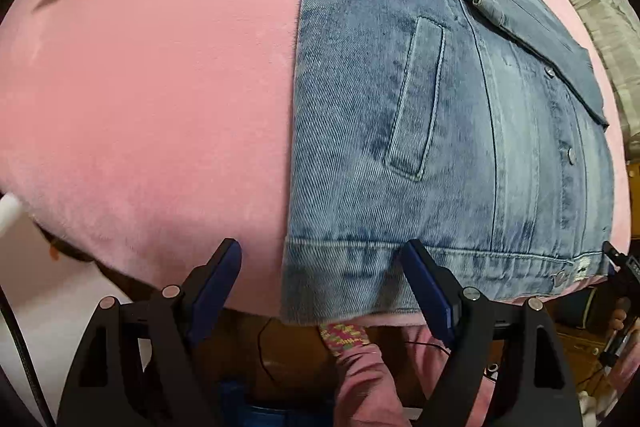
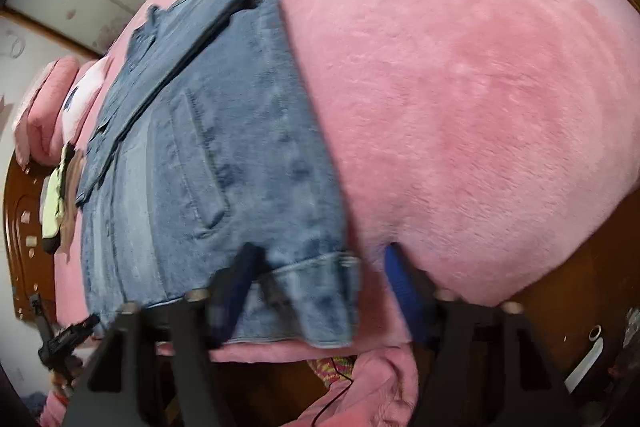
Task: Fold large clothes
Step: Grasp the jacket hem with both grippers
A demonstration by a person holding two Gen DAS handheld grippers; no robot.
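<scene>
A denim jacket point(image 1: 440, 131) lay folded at the near edge of a pink-blanketed bed point(image 1: 140, 87), its hem overhanging. The left hand-held gripper point(image 1: 324, 291) and right hand-held gripper point(image 2: 320, 291) hovered released.

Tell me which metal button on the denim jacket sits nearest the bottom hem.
The button on the hem band of the denim jacket, at its front corner; the other buttons run higher up the placket.
</scene>
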